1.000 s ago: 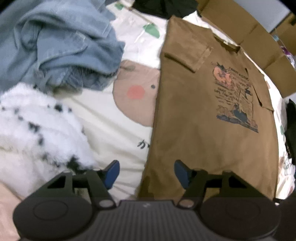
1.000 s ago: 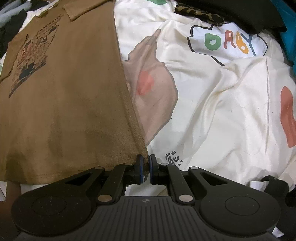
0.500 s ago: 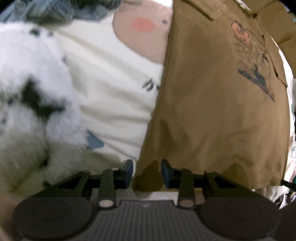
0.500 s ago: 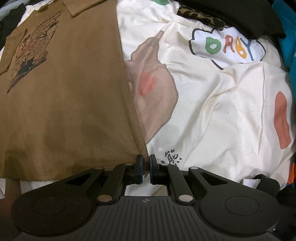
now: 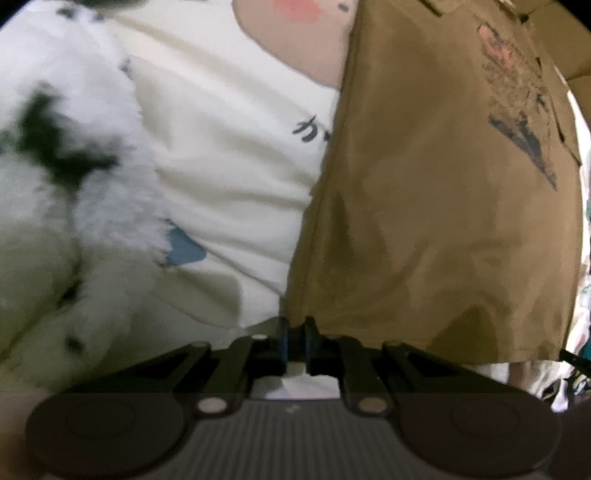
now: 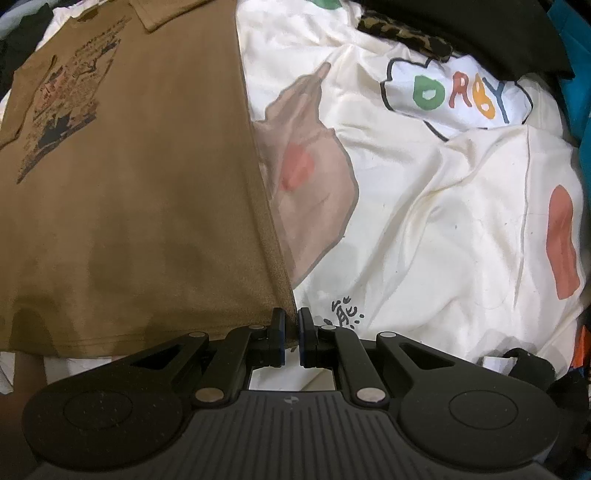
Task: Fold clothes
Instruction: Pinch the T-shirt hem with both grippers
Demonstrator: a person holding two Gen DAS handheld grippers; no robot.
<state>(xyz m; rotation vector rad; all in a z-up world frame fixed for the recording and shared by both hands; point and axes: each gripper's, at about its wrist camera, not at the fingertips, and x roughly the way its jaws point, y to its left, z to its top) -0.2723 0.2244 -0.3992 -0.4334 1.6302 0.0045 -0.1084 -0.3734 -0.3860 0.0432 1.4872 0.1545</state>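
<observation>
A brown T-shirt (image 5: 443,203) with a dark and orange print lies flat, front up, on a cream cartoon-printed bedsheet (image 5: 229,166). My left gripper (image 5: 294,338) points down at the shirt's near left hem corner. Its jaws are closing, and the corner is pinched between the blue pads. In the right wrist view the same T-shirt (image 6: 129,184) fills the left side. My right gripper (image 6: 291,328) is shut on its near right hem corner, with the side seam running up from the pads.
A fluffy white garment with black spots (image 5: 66,184) lies left of the shirt. On the bedsheet (image 6: 424,221) beyond the right gripper are a leopard-print strip (image 6: 402,35), black cloth (image 6: 480,29) and teal fabric (image 6: 580,92). Cardboard (image 5: 569,48) stands behind the shirt's collar.
My left gripper has come down to the shirt's hem and its jaws have gone from wide apart to pinching the corner. The jeans have left its view. The right gripper has stayed put.
</observation>
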